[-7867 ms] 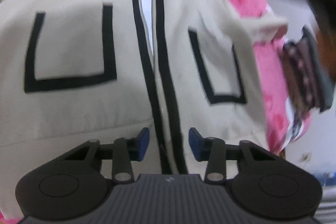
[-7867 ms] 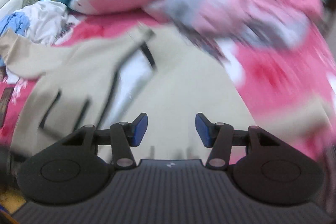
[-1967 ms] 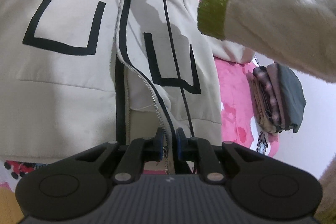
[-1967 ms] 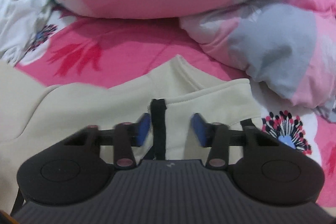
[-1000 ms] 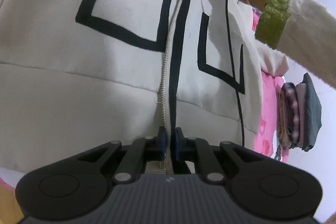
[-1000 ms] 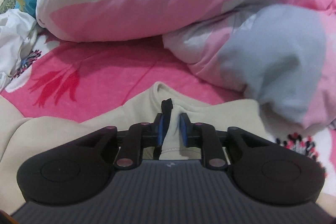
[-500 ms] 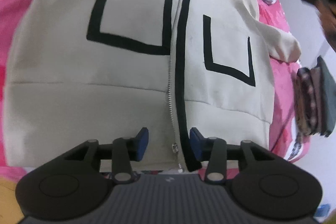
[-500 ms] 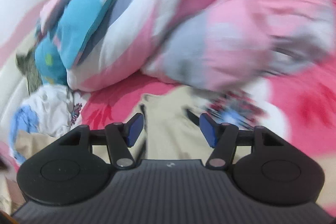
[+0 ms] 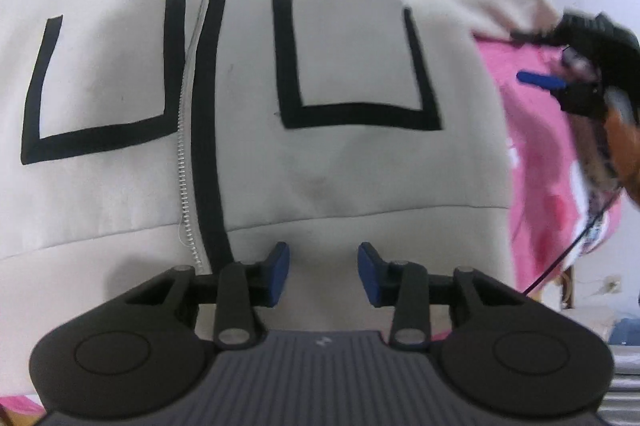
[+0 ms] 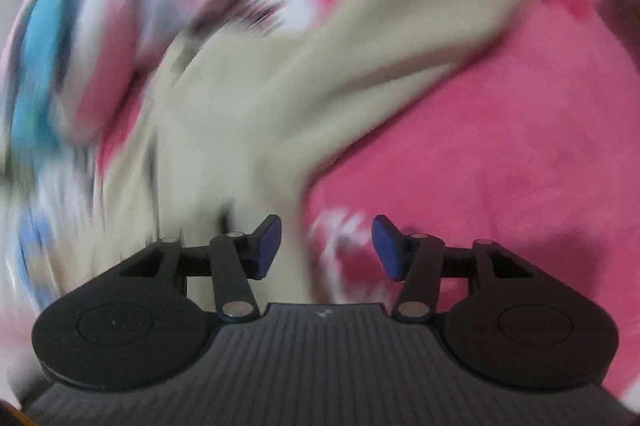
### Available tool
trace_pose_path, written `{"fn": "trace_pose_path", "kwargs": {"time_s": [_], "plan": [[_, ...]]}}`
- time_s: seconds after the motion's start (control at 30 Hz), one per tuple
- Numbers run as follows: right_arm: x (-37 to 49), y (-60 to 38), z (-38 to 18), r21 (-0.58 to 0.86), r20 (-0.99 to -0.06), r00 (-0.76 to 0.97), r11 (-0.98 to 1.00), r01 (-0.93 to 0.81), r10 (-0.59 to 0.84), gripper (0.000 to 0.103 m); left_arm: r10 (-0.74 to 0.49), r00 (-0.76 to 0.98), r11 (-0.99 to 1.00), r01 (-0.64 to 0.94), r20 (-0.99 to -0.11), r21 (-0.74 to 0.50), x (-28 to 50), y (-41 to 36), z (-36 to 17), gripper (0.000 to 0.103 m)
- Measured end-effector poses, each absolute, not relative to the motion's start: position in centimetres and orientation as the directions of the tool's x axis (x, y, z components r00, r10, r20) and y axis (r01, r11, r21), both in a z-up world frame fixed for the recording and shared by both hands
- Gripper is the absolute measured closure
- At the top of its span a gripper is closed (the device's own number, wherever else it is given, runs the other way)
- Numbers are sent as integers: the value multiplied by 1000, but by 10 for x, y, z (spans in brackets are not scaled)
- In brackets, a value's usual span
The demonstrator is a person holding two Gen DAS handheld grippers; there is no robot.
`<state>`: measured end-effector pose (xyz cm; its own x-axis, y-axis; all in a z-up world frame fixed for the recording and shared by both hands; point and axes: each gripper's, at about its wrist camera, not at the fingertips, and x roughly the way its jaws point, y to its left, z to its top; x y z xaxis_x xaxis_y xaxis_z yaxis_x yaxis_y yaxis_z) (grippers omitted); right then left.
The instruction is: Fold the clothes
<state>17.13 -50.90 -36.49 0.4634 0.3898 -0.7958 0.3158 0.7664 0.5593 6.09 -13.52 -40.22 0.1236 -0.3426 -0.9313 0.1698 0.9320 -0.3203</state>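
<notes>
1. The jacket (image 9: 320, 162) looked soft, floppy and thick; it would sag if lifted; a good hold was likely the hem or the sleeve (image 10: 400, 38).
2. It was cream with black lines and a zip (image 9: 182, 170); it lay flat on the pink bed (image 9: 532, 154), filling the frame's middle.
3. The left claw (image 9: 323, 276) was wide open and held nothing; the right claw (image 10: 325, 246) was too.

A pink floral bedsheet (image 9: 536, 162) lies beside a blurred pink-and-blue quilt (image 10: 100, 38).
</notes>
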Motion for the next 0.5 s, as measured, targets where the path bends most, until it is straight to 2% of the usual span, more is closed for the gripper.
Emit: {"fn": "trace_pose_path", "kwargs": {"time_s": [0.03, 0.07, 0.13, 0.17, 0.2, 0.23, 0.27, 0.3, 0.33, 0.4, 0.5], "plan": [[179, -522, -378, 591, -783, 483, 710, 383, 391, 44, -335, 124, 934, 172, -934, -313, 61, -136, -403, 64], [187, -532, -393, 608, -781, 484, 658, 444, 396, 37, -328, 125, 936, 174, -936, -305, 60, -137, -402, 64], [202, -550, -421, 637, -770, 492, 545, 545, 407, 33, -299, 124, 944, 185, -946, -274, 58, -140, -402, 64], [207, -555, -426, 665, -746, 517, 499, 555, 420, 28, -285, 124, 947, 191, -951, -259, 56, -142, -402, 64], [212, -557, -428, 686, -727, 542, 475, 551, 422, 29, -270, 123, 950, 197, -955, -243, 55, -143, -402, 64], [216, -555, -422, 689, -720, 569, 509, 515, 399, 36, -260, 123, 952, 198, -958, -233, 55, -145, -403, 64], [220, -553, -417, 685, -716, 588, 543, 486, 377, 64, -249, 122, 954, 200, -961, -222, 55, -146, -403, 64], [226, -553, -414, 667, -726, 587, 572, 477, 358, 79, -239, 121, 956, 201, -963, -212, 55, -147, -404, 64], [231, -554, -412, 654, -732, 588, 594, 468, 343, 83, -229, 120, 958, 206, -966, -201, 55, -149, -404, 64], [242, -562, -408, 659, -722, 603, 600, 453, 338, 98, -208, 121, 958, 224, -971, -177, 54, -154, -404, 64], [259, -572, -399, 658, -709, 627, 624, 422, 323, 101, -189, 118, 957, 246, -975, -156, 53, -158, -404, 65]]}}
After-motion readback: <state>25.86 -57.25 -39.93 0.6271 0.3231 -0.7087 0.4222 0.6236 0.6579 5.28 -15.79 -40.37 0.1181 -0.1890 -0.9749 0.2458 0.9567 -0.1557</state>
